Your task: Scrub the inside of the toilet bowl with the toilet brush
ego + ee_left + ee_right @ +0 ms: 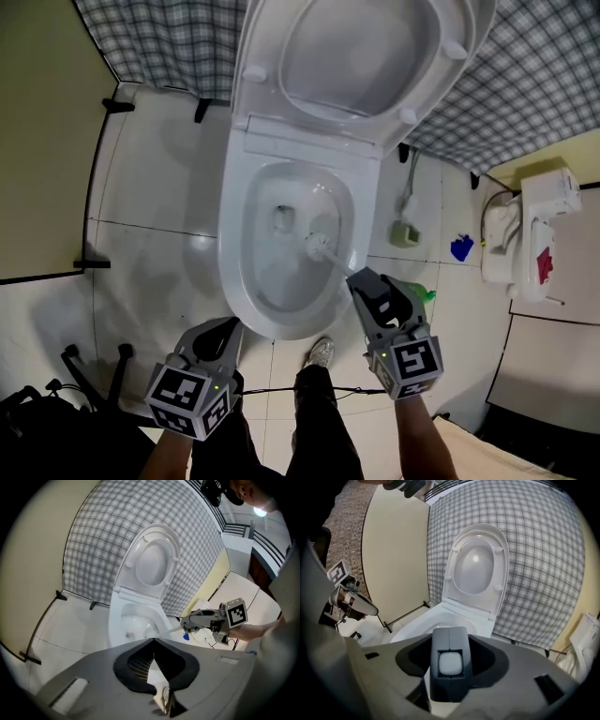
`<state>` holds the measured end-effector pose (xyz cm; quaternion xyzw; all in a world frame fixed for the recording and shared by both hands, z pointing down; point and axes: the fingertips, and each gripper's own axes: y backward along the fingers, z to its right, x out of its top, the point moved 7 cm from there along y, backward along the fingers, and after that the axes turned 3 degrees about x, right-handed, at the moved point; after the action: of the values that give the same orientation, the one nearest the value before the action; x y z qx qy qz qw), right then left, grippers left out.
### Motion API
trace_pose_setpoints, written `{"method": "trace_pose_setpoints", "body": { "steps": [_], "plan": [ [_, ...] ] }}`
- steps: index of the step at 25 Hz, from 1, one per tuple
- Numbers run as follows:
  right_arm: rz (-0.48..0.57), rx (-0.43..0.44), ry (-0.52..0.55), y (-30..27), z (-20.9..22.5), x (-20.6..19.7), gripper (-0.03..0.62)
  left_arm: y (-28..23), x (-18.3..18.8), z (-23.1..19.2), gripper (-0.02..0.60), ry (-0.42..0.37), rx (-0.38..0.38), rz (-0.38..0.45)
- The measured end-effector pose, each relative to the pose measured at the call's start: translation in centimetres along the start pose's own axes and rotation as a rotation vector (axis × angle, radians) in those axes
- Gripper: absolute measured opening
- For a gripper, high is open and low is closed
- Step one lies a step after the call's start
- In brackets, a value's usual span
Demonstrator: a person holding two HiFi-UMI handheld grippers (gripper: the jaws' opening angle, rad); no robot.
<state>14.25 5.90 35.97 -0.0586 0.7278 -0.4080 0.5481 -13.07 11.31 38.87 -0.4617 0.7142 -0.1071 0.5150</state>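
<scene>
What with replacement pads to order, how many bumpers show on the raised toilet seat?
4 bumpers on the raised seat, right gripper view: upper left, upper right, lower left, lower right. None appears hidden.

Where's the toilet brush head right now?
In the head view, the brush head sits inside the toilet bowl, right of the drain, its handle held by the right tool.

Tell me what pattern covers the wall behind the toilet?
The wall has a grey-and-white check, clearest in the right gripper view.
</scene>
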Motion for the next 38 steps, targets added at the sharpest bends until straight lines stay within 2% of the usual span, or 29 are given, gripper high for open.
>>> {"method": "trace_pose_setpoints", "body": {
  "steps": [5, 9, 16, 24, 31, 38],
  "plan": [
    [-0.042, 0.079, 0.018, 0.3, -2.5, 0.6, 0.219, 0.5, 1.4, -0.3, -0.006, -0.009, -0.002, 0.040],
    [-0.073, 0.158, 0.026, 1.3, -5.1, 0.1, 0.219, 1.0, 0.4, -0.4, -0.006, 0.015, 0.000, 0.040],
    [-0.056, 0.296, -0.099, 0.5, -8.5, 0.6, 0.219, 1.7, 0.4, -0.7, -0.006, 0.012, 0.004, 0.050],
    [0.038, 0.278, -0.189, -3.0, -8.6, 2.6, 0.219, 2.2, 0.3, -1.1, -0.006, 0.009, 0.013, 0.045],
    [0.136, 0.201, -0.292, -6.1, -6.7, 3.3, 0.219, 2.3, 0.0, -1.4, -0.006, 0.008, 0.017, 0.035],
    [0.120, 0.157, -0.208, -8.2, -6.7, 3.3, 0.219, 1.8, -0.2, -1.5, -0.006, 0.006, 0.015, 0.018]
  ]
}}
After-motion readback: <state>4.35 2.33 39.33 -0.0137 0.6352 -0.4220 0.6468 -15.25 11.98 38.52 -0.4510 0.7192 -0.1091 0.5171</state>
